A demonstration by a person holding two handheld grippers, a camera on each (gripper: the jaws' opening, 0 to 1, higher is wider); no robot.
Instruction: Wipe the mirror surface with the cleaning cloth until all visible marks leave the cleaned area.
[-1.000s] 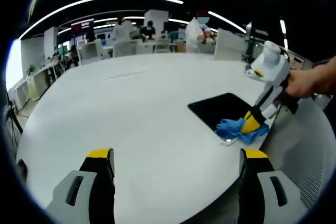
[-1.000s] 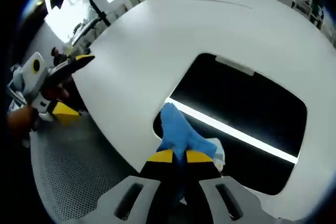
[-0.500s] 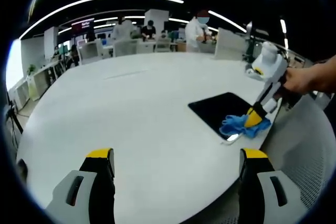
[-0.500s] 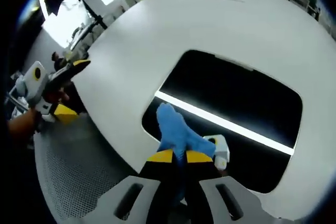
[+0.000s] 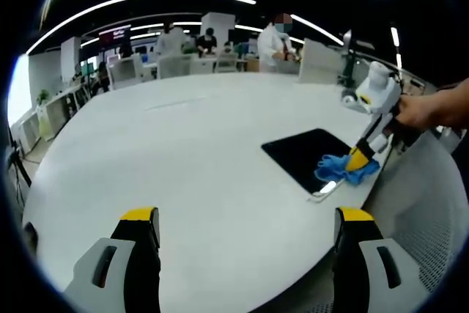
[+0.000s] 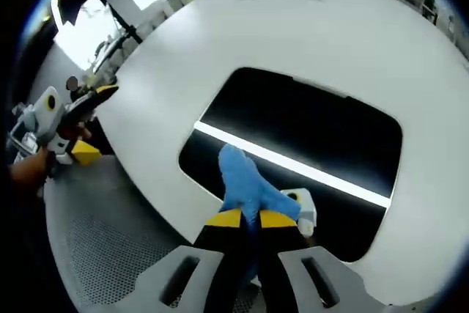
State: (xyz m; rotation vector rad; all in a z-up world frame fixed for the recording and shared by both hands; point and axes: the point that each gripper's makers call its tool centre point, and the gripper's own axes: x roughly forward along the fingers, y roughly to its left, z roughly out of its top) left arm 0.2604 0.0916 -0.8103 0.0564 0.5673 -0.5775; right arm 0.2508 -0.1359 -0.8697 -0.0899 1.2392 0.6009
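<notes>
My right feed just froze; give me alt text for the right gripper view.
The right gripper, jaws shut on a blue cleaning cloth, presses it on a dark rectangular mirror lying on a round white table. A bright light strip reflects across the mirror; the left gripper hovers off the table's edge.

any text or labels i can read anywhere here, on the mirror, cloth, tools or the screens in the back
No text can be read in either view.
Mirror: dark glass with a reflected light strip, no label.
Cleaning cloth: plain blue, no tag seen.
Right tool and left tool: yellow tips, no lettering visible.
Wall screen at the back: lit, but too small and blurred to read.
</notes>
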